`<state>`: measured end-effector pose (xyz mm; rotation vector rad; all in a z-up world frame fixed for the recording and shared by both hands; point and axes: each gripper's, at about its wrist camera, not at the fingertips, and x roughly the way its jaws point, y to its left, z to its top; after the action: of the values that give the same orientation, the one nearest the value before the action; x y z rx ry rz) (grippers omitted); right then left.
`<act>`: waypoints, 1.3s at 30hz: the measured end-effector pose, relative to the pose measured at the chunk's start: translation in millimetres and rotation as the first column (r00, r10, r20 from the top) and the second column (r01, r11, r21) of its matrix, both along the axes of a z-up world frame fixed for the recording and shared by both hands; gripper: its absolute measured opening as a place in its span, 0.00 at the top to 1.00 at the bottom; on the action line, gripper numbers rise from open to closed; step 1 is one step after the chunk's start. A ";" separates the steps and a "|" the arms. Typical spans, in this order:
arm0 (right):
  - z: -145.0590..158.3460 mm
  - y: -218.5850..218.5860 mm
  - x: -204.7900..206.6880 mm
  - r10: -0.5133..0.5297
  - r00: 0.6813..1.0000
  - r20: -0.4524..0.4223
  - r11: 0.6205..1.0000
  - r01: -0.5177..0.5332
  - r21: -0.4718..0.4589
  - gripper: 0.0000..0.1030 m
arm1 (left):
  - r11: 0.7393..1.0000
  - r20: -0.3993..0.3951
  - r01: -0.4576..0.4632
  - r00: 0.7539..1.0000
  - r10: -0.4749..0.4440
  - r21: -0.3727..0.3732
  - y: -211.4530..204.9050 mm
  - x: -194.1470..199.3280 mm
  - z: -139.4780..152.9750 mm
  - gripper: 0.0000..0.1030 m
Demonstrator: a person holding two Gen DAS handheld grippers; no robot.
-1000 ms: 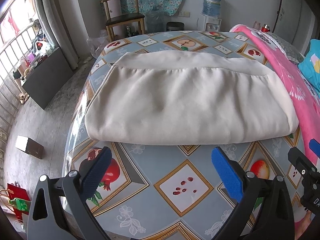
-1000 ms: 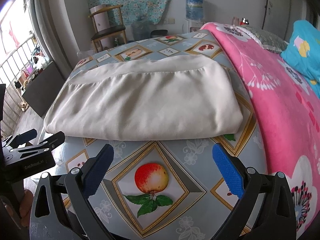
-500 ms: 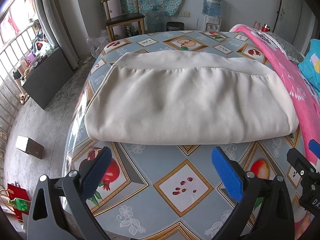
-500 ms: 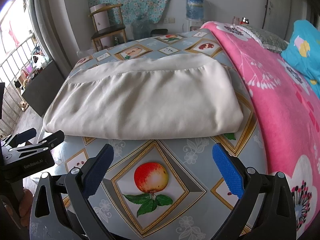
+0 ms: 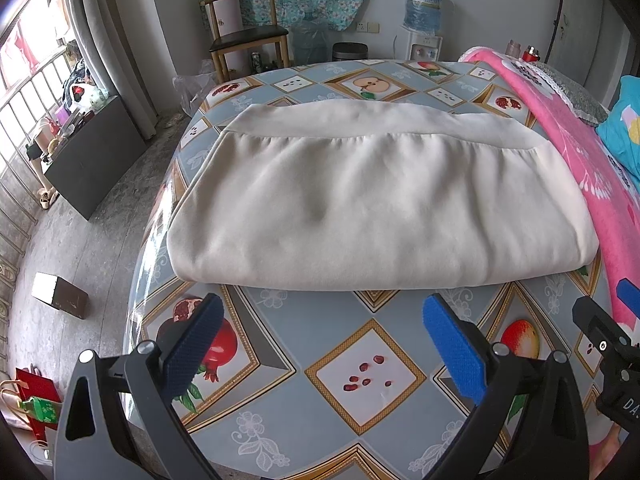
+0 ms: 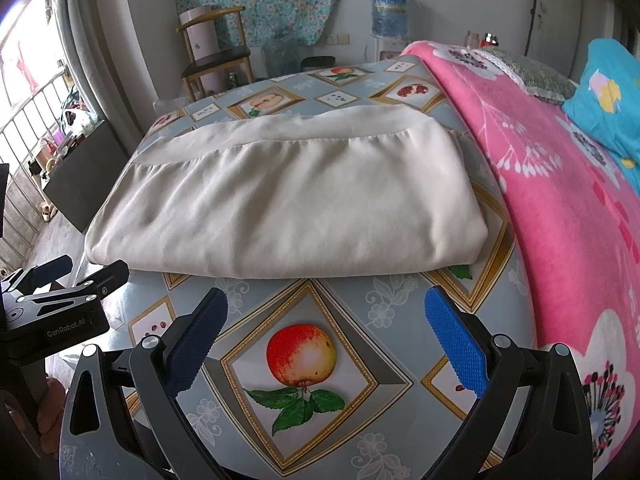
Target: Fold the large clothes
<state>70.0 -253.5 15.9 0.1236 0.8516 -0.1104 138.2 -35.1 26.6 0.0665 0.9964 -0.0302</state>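
Unmoved since before: folded cream garment (image 5: 372,200) flat on fruit-print surface (image 5: 360,376); left hand-held gripper (image 5: 320,344) and right hand-held gripper (image 6: 324,340) spread apart, empty.

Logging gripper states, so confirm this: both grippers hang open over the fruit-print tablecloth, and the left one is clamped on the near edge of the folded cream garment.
Not clamped. The left wrist view shows the left gripper open, short of the folded cream garment. Right gripper is open over the fruit-print tablecloth too.

One folded cream fabric garment (image 5: 376,204), centre frame. Two black grippers with blue pads: left gripper (image 5: 320,344), right gripper (image 6: 324,340). One wooden chair (image 5: 248,36), upper left. One blue water bottle (image 5: 423,5), upper right.
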 end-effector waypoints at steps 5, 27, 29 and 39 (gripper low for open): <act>-0.2 0.0 -0.1 0.000 1.000 0.000 1.000 0.000 0.000 0.07 | 1.000 0.000 0.001 1.000 -0.001 0.001 -0.1 0.0 0.2 0.05; 0.5 0.1 0.5 0.001 1.000 0.000 1.000 -0.001 0.000 0.07 | 1.000 0.002 0.000 1.000 0.000 0.002 0.3 -0.4 0.6 0.05; 0.3 0.2 0.6 0.000 1.000 -0.001 1.000 0.000 -0.002 0.07 | 1.000 0.002 -0.001 1.000 0.001 0.002 0.7 -0.5 0.7 0.05; 0.0 0.6 0.5 -0.001 1.000 -0.003 1.000 0.001 0.000 0.07 | 1.000 -0.001 -0.009 1.000 0.009 0.001 3.6 1.0 2.3 0.05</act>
<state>70.5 -252.9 15.8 0.1241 0.8546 -0.1113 139.2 -31.5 28.9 0.0624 0.9979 -0.0214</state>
